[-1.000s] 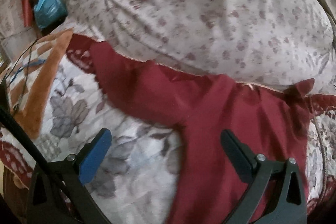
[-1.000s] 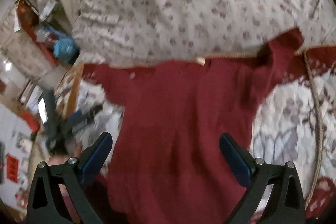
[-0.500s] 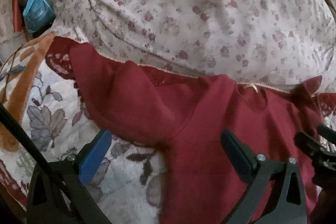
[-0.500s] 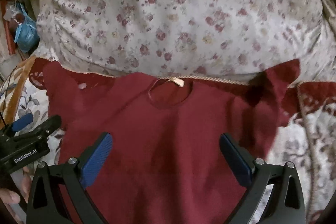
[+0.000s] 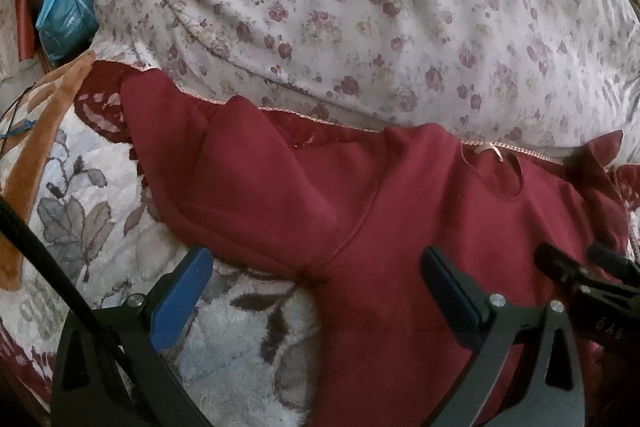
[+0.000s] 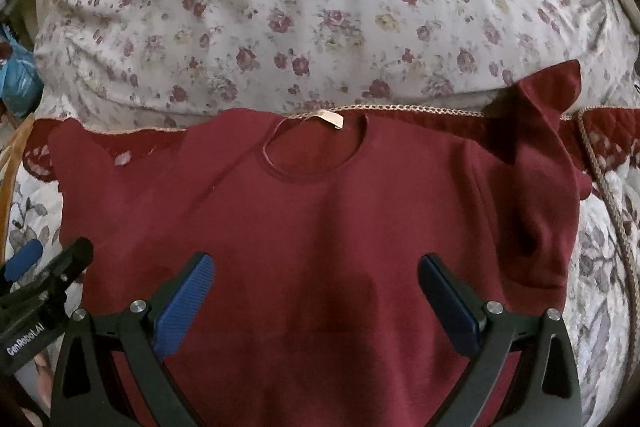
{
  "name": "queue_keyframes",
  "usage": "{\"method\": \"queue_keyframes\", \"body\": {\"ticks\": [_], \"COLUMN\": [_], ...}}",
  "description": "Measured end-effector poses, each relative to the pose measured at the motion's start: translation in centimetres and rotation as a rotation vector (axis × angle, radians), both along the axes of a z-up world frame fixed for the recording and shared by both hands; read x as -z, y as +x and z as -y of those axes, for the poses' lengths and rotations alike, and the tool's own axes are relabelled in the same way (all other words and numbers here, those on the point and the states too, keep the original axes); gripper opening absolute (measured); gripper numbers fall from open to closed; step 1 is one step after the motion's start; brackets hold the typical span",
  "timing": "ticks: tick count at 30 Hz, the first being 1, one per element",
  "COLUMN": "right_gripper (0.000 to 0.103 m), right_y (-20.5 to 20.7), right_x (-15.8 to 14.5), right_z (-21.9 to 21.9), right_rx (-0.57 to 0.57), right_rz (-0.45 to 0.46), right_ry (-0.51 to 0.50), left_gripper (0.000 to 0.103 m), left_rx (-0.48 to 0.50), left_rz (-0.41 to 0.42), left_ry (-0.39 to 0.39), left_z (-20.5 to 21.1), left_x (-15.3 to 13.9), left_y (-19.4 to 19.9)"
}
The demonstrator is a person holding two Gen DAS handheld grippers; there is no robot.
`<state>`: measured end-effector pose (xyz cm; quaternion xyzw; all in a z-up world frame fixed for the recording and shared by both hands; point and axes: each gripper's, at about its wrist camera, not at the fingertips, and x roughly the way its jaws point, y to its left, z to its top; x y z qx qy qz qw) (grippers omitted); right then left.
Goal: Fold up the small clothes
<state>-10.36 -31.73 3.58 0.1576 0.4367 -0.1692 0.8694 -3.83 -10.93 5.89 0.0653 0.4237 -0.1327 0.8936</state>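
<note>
dark red top (image 6: pixel 320 219) spread flat on a leaf-print blanket (image 5: pixel 248 339), its collar against a floral pillow (image 6: pixel 320 7); left gripper (image 5: pixel 316 291) over the armpit seam and right gripper (image 6: pixel 316 291) over the chest, both spread wide, grasping nothing

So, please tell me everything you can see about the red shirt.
The red shirt is dark red, of soft plain knit, with a round neck and a small pale label. It lies spread, front up, on the leaf-patterned blanket, neck toward the flowered pillow. One sleeve lies creased; the other sleeve has its end standing up. Both grippers are open, holding nothing.
</note>
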Motion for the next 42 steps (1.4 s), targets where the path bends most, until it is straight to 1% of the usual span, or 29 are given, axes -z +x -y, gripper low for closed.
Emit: {"method": "queue_keyframes", "body": {"ticks": [3, 8, 14, 19, 28, 42], "right_gripper": [0.103, 0.103, 0.103, 0.103, 0.103, 0.103], "right_y": [0.0, 0.4, 0.1, -0.2, 0.0, 0.0], "right_x": [-0.3, 0.0, 0.2, 0.2, 0.5, 0.8], "right_z": [-0.1, -0.5, 0.0, 0.4, 0.2, 0.1], "right_rx": [0.005, -0.006, 0.033, 0.055, 0.059, 0.045], "right_rz": [0.014, -0.009, -0.026, -0.025, -0.045, -0.048], "right_ry": [-0.007, -0.008, -0.036, -0.029, -0.03, -0.015], "left_gripper": [0.103, 0.103, 0.103, 0.103, 0.103, 0.103], "left_rx": [-0.006, -0.005, 0.009, 0.023, 0.029, 0.013], "left_rz": [0.004, 0.006, 0.012, 0.01, 0.012, 0.013], "left_ry": [0.004, 0.004, 0.001, -0.005, -0.011, -0.01], "left_z": [0.0, 0.1, 0.5, 0.9, 1.0, 0.7], "left_x": [0.0, 0.1, 0.2, 0.3, 0.4, 0.6], "left_y": [0.0, 0.0, -0.2, -0.4, -0.4, -0.2]}}
